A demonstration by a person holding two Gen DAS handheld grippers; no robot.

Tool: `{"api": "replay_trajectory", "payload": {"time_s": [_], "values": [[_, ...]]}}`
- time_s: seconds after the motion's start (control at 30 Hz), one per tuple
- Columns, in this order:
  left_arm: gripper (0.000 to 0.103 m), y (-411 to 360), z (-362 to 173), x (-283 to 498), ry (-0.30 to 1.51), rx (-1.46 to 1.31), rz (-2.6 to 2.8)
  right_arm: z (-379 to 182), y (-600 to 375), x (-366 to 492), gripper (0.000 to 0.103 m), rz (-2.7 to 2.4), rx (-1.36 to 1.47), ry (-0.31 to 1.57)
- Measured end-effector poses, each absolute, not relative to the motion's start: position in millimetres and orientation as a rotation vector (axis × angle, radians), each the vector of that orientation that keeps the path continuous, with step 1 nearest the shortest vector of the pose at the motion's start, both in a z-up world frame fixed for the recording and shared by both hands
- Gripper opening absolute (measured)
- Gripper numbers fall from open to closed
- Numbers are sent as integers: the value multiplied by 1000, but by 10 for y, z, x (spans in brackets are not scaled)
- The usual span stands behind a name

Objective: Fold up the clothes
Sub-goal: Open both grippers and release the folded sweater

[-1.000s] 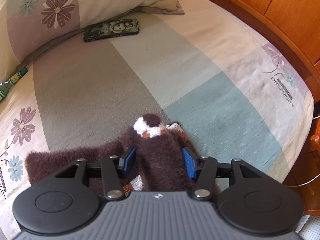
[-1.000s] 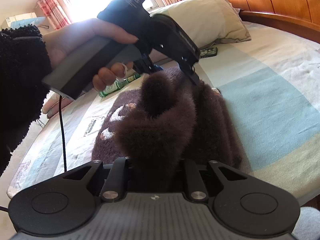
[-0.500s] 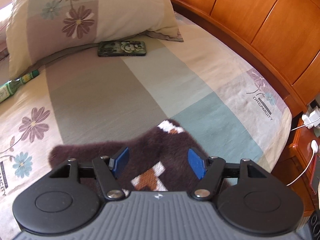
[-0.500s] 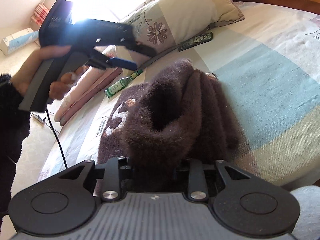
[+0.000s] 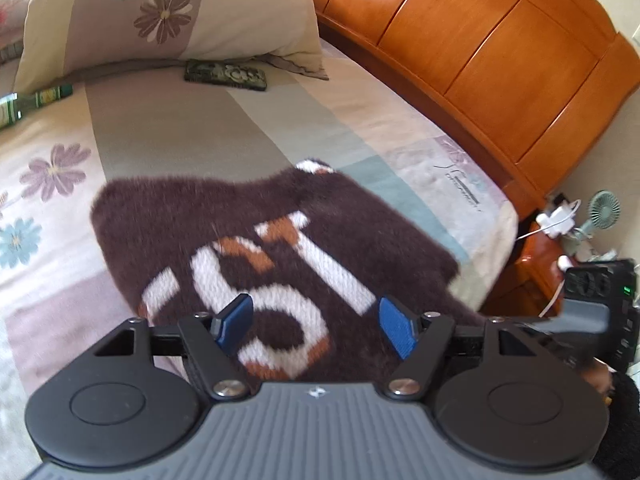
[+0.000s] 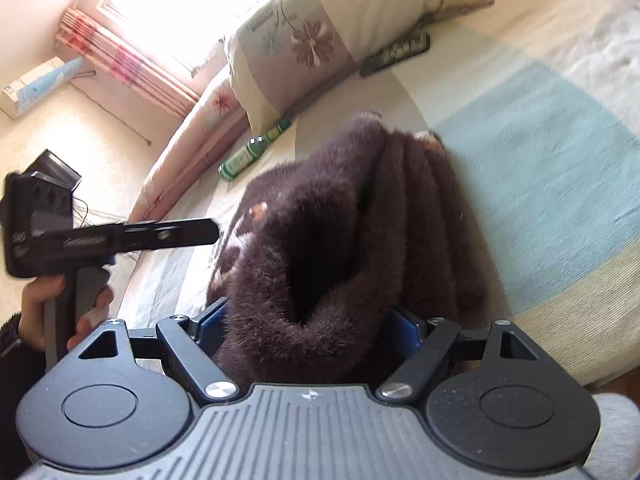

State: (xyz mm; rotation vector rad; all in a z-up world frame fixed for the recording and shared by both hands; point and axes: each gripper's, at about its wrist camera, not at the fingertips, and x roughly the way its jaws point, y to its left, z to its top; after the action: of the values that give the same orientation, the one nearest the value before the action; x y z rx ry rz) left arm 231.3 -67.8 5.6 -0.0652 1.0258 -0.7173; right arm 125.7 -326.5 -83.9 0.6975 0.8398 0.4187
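Note:
A fuzzy dark-brown sweater (image 5: 280, 240) with white and orange lettering lies on the patchwork bedspread (image 5: 180, 128). My left gripper (image 5: 316, 314) hovers over its near part, jaws opening, blue pads (image 5: 396, 326) wide apart with nothing between them. In the right wrist view the sweater (image 6: 352, 220) is bunched into thick folds. My right gripper (image 6: 308, 322) has its jaws opening around a rolled fold; the fabric still lies between the pads without being squeezed. The left gripper (image 6: 208, 234) shows side-on at the left, held by a hand (image 6: 36, 304), clear of the cloth.
A flowered pillow (image 5: 168, 20) lies at the head of the bed with a phone (image 5: 226, 75) in front of it and a green bottle (image 5: 36, 100) to its left. A wooden headboard (image 5: 480, 60) runs along the right; a nightstand with cables and a small fan (image 5: 604, 208) stands beyond the bed's edge.
The left gripper let go of the sweater's fold and drew back, so the lettered side now lies spread out. The right jaws went from shut on the rolled fold to wide apart.

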Motion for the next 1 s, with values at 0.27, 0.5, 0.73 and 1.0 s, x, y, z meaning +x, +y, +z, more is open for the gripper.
{"api": "replay_trajectory", "payload": {"time_s": [0.27, 0.5, 0.73, 1.0], "values": [[71, -574, 62, 2166, 1006, -37, -729, -705, -3236, 1322, 25, 381, 598, 804], [72, -861, -71, 2288, 961, -19, -773, -1213, -3492, 1209, 25, 324, 697, 898], [75, -1062, -143, 2316, 922, -29, -824, -1069, -3365, 1217, 26, 348, 648, 846], [75, -1234, -547, 2361, 908, 154, -780, -1226, -3425, 1040, 36, 318, 664, 854]]}}
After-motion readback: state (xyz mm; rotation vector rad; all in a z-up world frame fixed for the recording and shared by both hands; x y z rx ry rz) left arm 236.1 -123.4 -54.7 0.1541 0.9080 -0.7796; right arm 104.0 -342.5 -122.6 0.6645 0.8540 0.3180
